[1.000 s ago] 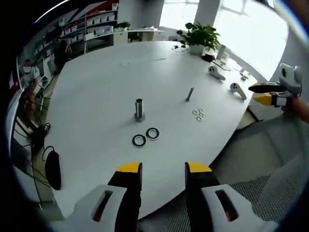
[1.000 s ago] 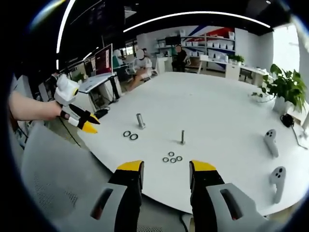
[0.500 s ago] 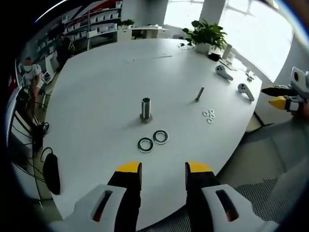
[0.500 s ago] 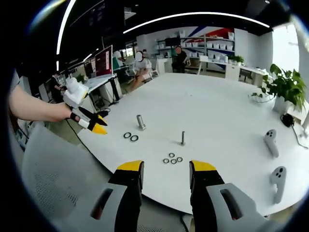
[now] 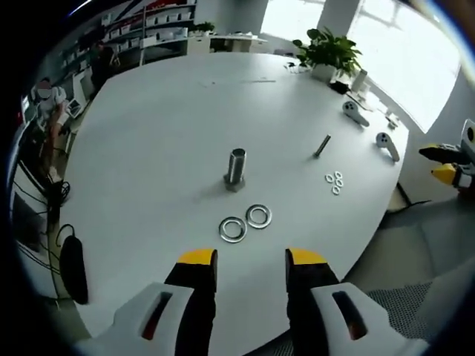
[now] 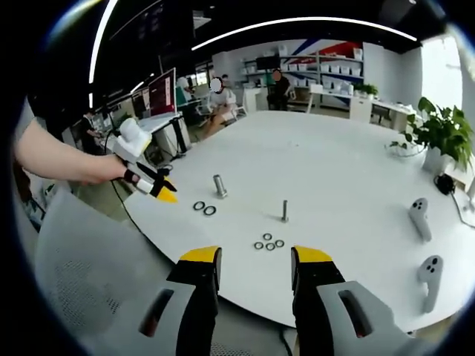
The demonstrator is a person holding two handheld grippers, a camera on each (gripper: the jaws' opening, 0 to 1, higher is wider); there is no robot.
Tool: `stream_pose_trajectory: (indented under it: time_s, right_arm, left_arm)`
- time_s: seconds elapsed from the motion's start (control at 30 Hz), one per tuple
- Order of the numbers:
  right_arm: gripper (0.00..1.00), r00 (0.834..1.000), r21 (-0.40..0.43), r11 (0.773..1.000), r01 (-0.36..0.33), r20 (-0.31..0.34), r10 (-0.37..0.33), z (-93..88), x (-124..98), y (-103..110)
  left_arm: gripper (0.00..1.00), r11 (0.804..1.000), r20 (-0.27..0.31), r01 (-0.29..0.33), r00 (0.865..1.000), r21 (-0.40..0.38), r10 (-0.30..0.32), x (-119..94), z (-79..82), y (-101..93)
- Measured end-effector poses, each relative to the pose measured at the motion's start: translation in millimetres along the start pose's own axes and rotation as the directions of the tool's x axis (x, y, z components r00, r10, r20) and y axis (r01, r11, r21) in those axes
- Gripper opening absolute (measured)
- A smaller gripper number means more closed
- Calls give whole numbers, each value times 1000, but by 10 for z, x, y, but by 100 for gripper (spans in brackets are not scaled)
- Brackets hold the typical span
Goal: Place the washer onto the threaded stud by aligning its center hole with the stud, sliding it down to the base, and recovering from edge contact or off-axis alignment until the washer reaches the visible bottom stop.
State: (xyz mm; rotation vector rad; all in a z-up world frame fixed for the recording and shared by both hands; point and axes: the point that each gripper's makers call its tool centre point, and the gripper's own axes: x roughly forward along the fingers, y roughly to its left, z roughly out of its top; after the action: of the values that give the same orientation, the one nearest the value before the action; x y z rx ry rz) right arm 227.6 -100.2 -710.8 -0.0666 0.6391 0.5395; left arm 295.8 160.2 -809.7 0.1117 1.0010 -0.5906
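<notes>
Table: white, round (image 5: 148, 133), bare in most parts.
Large stud: stands upright near the middle (image 5: 236, 168).
Two large washers: flat, side by side (image 5: 246, 222).
Thin stud: upright (image 5: 322, 145).
Three small washers: together (image 5: 335, 181).
Controllers: two, white, near the edge (image 5: 369, 126).
Plant: potted, at the far edge (image 5: 326, 55).

Two large washers (image 5: 246, 222) side by side (touching) just before the upright stud (image 5: 236, 167) on the table (image 5: 148, 148)
</notes>
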Motion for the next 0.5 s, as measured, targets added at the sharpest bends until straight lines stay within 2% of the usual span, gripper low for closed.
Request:
stream_pose_trajectory:
  time_s: [0.27, 0.5]
  right_arm:
    - [40, 1000, 10, 1000, -11, 8, 11, 12, -3, 15]
    - [40, 1000, 12, 1000, -5, 15, 5, 25, -11, 2]
  left_arm:
    - [34, 1000, -54, 10, 999, 24, -9, 87, 1, 46]
    - [34, 997, -93, 0, 996, 74, 7, 177, -3, 72]
